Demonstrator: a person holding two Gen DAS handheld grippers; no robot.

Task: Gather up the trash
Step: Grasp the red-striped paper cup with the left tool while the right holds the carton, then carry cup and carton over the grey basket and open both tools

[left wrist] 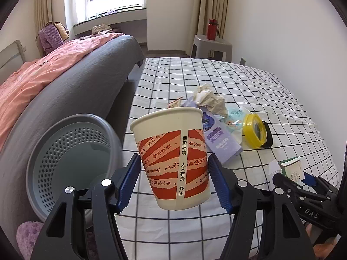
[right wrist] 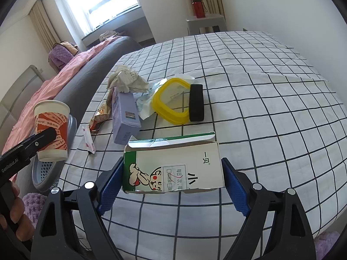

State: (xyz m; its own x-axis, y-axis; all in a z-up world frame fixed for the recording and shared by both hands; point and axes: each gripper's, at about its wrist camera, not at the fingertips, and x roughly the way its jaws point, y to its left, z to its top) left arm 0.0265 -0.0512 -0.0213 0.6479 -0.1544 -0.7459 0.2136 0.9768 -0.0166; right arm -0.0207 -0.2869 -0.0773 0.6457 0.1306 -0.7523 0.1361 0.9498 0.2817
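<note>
Left wrist view: at nine o'clock a grey perforated wastebasket (left wrist: 71,162) stands on the floor beside the checked tablecloth (left wrist: 249,80). At centre your left gripper (left wrist: 174,179) clamps a paper cup (left wrist: 172,162) printed in orange and white, both blue pads pressed against its sides, the cup upright and lifted off the cloth. Behind it, toward one o'clock, lie a crumpled tissue (left wrist: 209,99), a lilac box (left wrist: 221,138) and a yellow-rimmed lid (left wrist: 253,130).

Right wrist view: at nine o'clock the same cup hangs over the wastebasket's rim. At centre your right gripper (right wrist: 171,182) holds a green-and-white carton (right wrist: 173,169) between its blue pads, its torn flap facing away, above the cloth. At twelve o'clock lies a black band (right wrist: 196,103).
</note>
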